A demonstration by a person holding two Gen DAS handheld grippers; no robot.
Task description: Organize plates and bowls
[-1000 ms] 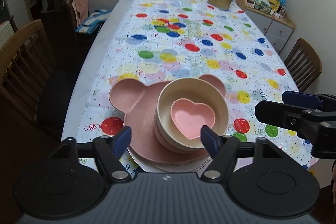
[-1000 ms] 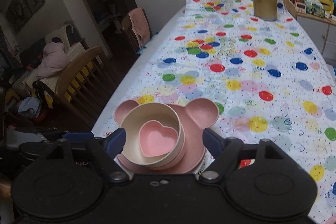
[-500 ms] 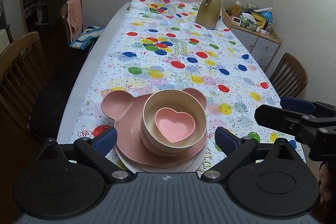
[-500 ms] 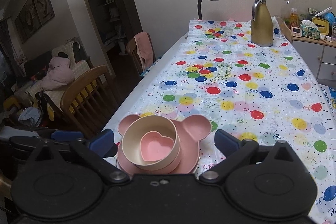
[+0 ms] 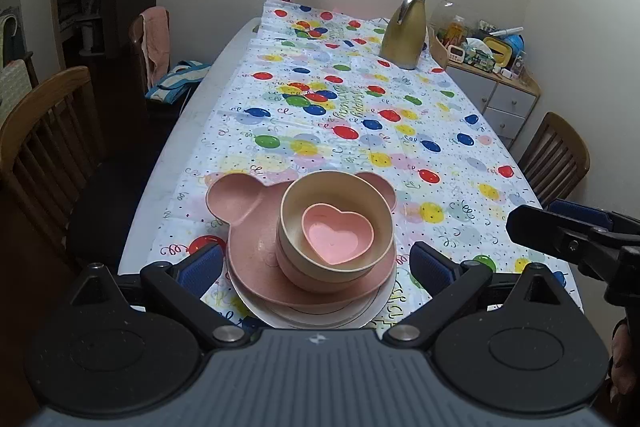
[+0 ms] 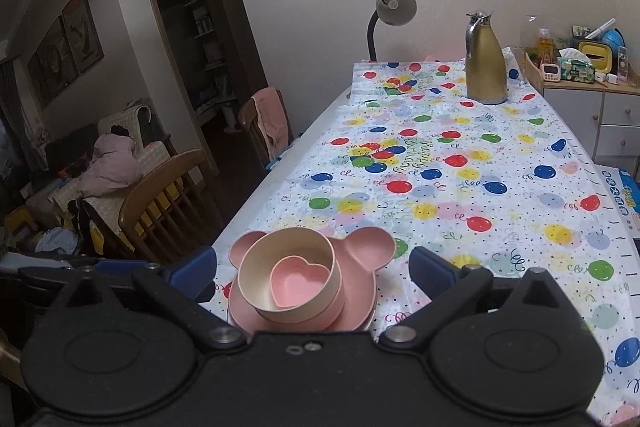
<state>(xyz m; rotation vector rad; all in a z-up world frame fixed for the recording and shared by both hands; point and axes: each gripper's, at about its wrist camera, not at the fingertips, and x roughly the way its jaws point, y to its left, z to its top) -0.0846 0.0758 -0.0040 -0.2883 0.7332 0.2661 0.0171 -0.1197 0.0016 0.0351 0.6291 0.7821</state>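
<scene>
Left wrist view showed the left gripper [image 5: 316, 263] spread wide and empty, its pads flanking but not touching the stack at the near edge of the table [image 5: 360, 115]: a white plate [image 5: 304, 319] at the bottom, then a bear-shaped plate [image 5: 248, 227], a cream bowl [image 5: 336, 223] and a heart bowl [image 5: 338, 233]. Right wrist view showed the right gripper [image 6: 312, 269] equally wide, holding nothing, with the stack just ahead, left of centre. Both hands looked about equally near; the task seemed finished.
</scene>
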